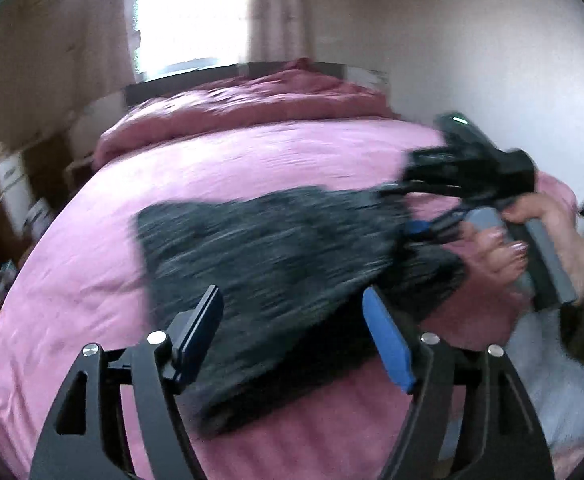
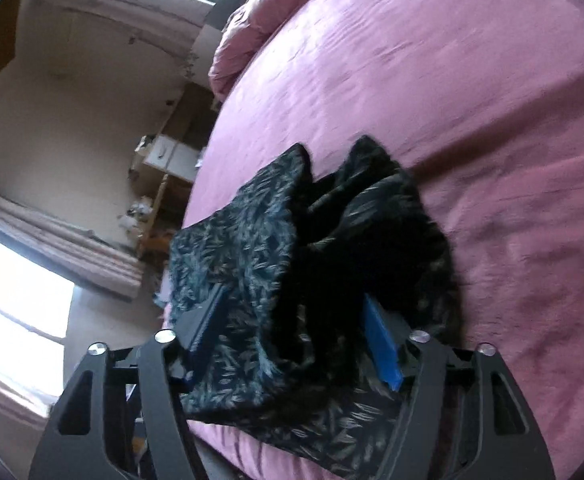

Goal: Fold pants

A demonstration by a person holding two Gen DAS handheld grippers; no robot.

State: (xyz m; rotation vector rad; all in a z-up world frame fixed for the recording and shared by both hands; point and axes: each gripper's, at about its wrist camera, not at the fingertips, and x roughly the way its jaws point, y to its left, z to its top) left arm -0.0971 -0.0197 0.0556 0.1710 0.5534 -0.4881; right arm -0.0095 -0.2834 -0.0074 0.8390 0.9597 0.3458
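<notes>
The pants [image 1: 275, 256] are dark with a pale leaf print and lie bunched on the pink bed cover [image 1: 211, 168]. My left gripper [image 1: 292, 308] is open, its jaws wide apart just above the near part of the pants. The right gripper [image 1: 420, 216], held in a hand, shows at the right end of the pants. In the right wrist view the pants [image 2: 251, 264] are folded over in a heap, and my right gripper [image 2: 292, 312] stands open with the cloth lying between its wide-apart fingers. The left wrist view is blurred by motion.
A rumpled pink duvet [image 1: 251, 100] lies at the head of the bed under a bright window [image 1: 191, 16]. Shelves and clutter [image 2: 163, 168] stand beside the bed's left edge. A white wall [image 1: 472, 48] lies to the right.
</notes>
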